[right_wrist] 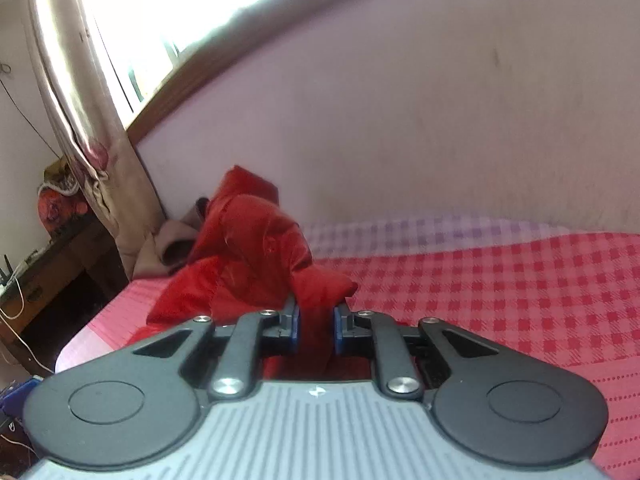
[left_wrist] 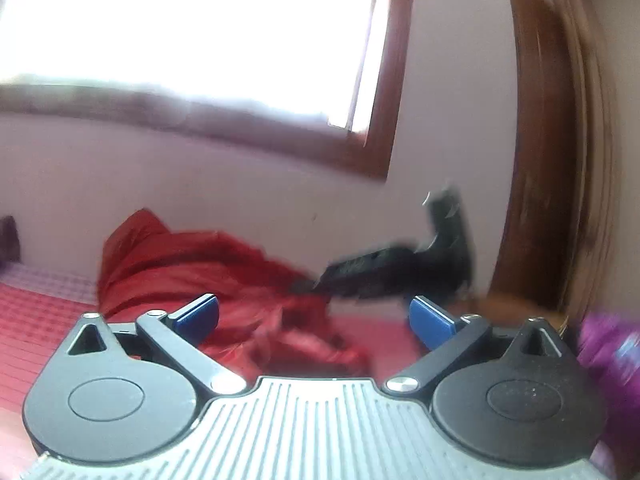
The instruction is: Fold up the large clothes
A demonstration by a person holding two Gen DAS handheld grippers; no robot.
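A red padded jacket point(right_wrist: 248, 248) lies bunched on the bed, rising against the pale wall. My right gripper point(right_wrist: 316, 324) is shut on a fold of the jacket's red fabric, which hangs pinched between the blue pads point(right_wrist: 295, 322). In the left wrist view the same jacket point(left_wrist: 180, 272) spreads across the bed ahead. My left gripper point(left_wrist: 316, 320) is open, its blue pads point(left_wrist: 200, 316) wide apart, with nothing pressed between them. The right gripper point(left_wrist: 320, 280) shows there as a blurred black shape reaching into the jacket from the right.
The bed sheet point(right_wrist: 500, 280) is red and white check, with a lilac check strip along the wall. A curtain point(right_wrist: 80, 120) and a low wooden table point(right_wrist: 48, 264) with cables stand left of the bed. A brown cloth point(right_wrist: 176, 240) lies behind the jacket. A wooden door frame point(left_wrist: 552, 160) stands at the right.
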